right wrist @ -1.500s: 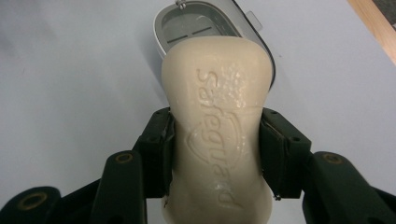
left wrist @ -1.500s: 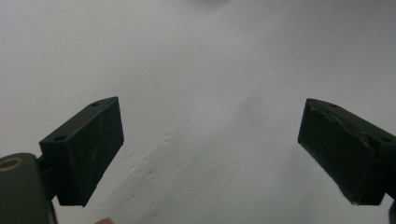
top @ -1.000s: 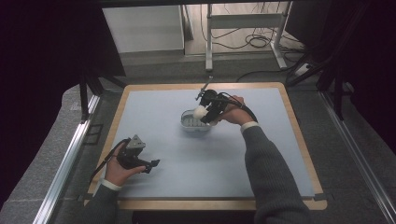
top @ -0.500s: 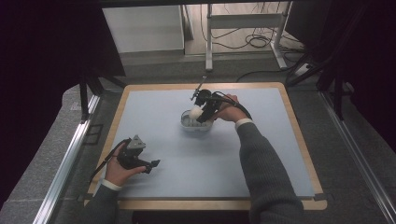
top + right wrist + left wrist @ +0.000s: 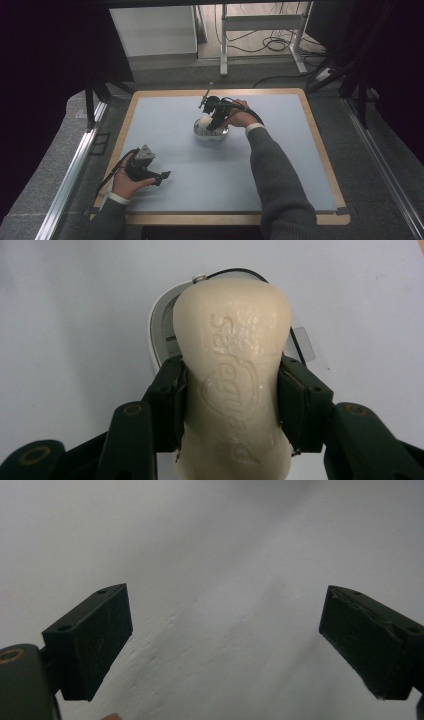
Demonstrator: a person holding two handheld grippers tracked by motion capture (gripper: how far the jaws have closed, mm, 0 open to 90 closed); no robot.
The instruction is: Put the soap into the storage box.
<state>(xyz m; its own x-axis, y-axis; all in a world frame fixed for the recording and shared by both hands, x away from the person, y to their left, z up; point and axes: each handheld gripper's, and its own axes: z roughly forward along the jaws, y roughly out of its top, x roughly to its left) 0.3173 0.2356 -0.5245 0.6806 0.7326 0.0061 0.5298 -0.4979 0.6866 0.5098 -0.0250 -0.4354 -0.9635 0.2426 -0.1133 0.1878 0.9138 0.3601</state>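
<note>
Here right gripper [image 5: 230,405] clamps cream soap bar [image 5: 232,365], embossed script prob. "Safeguard"; left gripper [image 5: 225,645] open, empty

**Open mat on all sides, one cluster past the middle**

We see the pale blue table mat [image 5: 280,165] lying bare across its near half and along its right side, so a hand could pass there freely. What stands in the way sits just beyond the centre: the white soap dish [image 5: 210,134], with the right gripper [image 5: 212,120] and its bar of soap [image 5: 232,375] directly over it. The right forearm [image 5: 272,170] slants across the mat from the near edge to that spot. The left gripper [image 5: 162,176] rests near the mat's near left corner, its jaws wide apart over bare surface, well apart from the dish.
</note>
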